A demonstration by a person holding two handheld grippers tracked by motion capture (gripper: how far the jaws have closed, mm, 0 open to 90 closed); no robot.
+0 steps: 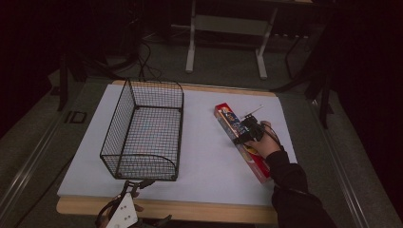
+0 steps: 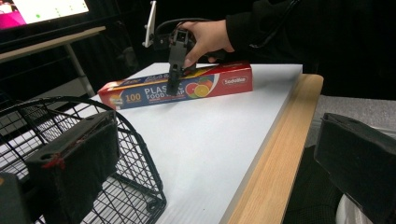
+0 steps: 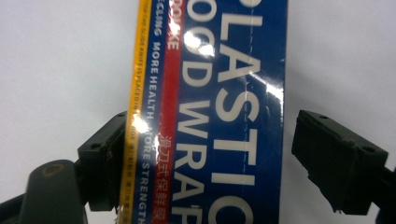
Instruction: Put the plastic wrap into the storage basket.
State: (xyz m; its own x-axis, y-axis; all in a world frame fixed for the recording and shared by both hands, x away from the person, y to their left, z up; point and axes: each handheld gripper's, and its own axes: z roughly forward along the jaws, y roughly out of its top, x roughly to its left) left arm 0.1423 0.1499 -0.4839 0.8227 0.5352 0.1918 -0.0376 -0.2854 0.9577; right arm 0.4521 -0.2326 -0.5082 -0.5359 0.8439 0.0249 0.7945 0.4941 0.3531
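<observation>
High view: the food wrap box (image 1: 241, 140) lies flat and slanted on the white board (image 1: 209, 156), right of the wire basket (image 1: 145, 130). My right gripper (image 1: 247, 130) sits over its middle. My left gripper (image 1: 124, 209) waits at the near edge by the basket.

Left gripper view: its jaws stand wide apart, empty. The box looks long, thin-walled cardboard; I judge it light, fairly stiff and crushable.

Right gripper view: jaws straddle the box (image 3: 210, 116) across its width; the left pad meets the yellow edge, the right pad stands clear. Not clamped. The glossy print may slip, so I favour a mid-length hold.
</observation>
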